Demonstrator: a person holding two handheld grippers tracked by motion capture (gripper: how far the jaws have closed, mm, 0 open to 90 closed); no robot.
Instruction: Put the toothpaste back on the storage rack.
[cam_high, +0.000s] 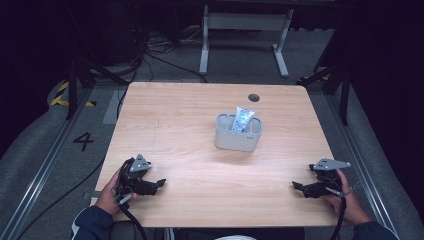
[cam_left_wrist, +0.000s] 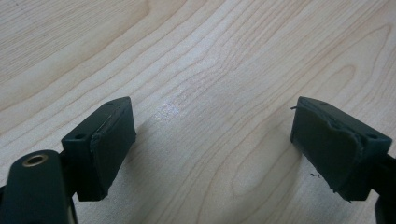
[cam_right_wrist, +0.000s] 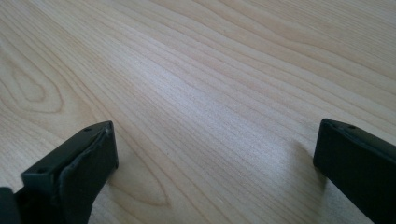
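Observation:
A grey plastic holder (cam_high: 238, 132) stands on the wooden table (cam_high: 180, 130) right of centre, with a white and blue tube (cam_high: 243, 119) upright in it. My left gripper (cam_high: 159, 183) rests near the front left edge, held by a hand, and points right. In the left gripper view its jaws stand wide apart over bare wood, the left gripper (cam_left_wrist: 212, 144) open with nothing between the pads. My right gripper (cam_high: 296, 186) lies near the front right edge and points left. The right gripper (cam_right_wrist: 215, 163) is open too, over bare wood.
A round cable hole (cam_high: 254, 97) sits near the table's far edge. Beyond the table stands a white metal frame (cam_high: 243, 30) on the grey floor, with cables (cam_high: 150, 50) at the back left. Dark stands flank the table.

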